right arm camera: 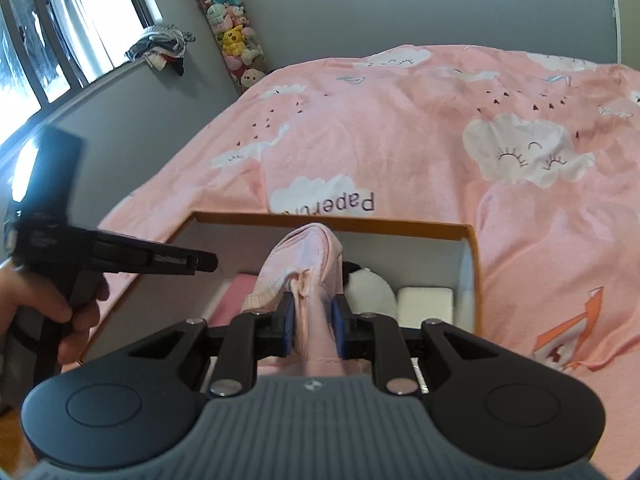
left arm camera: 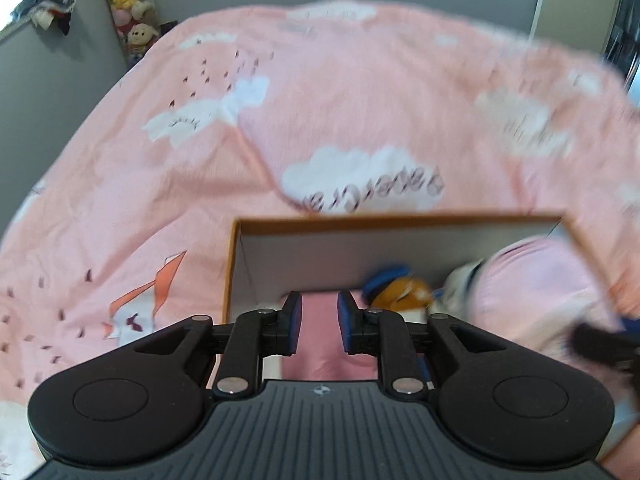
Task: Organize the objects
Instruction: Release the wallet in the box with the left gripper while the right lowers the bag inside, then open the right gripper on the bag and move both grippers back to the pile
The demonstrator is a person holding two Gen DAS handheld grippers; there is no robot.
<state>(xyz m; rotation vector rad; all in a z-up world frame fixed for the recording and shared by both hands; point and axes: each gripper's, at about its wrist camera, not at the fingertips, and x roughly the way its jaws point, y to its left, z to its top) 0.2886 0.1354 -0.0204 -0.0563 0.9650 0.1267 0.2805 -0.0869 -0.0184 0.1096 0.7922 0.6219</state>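
Observation:
An open cardboard box [left arm camera: 400, 218] with an orange rim and white inside lies on the bed. My left gripper [left arm camera: 319, 320] hangs over its left part, jaws a little apart, with nothing pressed between the pads. A folded darker pink cloth [left arm camera: 320, 344] lies on the box floor below the gap. My right gripper [right arm camera: 313, 320] is shut on a pale pink cloth [right arm camera: 304, 256] that stands up over the box [right arm camera: 340, 220]. A blue and orange plush toy [left arm camera: 400, 292], a white plush [right arm camera: 368, 292] and a white block [right arm camera: 426, 304] lie inside. A hand holds the left gripper [right arm camera: 204, 266] at the box's left edge.
The bed cover [right arm camera: 400, 132] is pink with white clouds and spreads around the box. A tall column of plush toys [right arm camera: 236, 40] stands in the corner against the grey wall. Clothes [right arm camera: 160, 48] lie on the window sill at the left.

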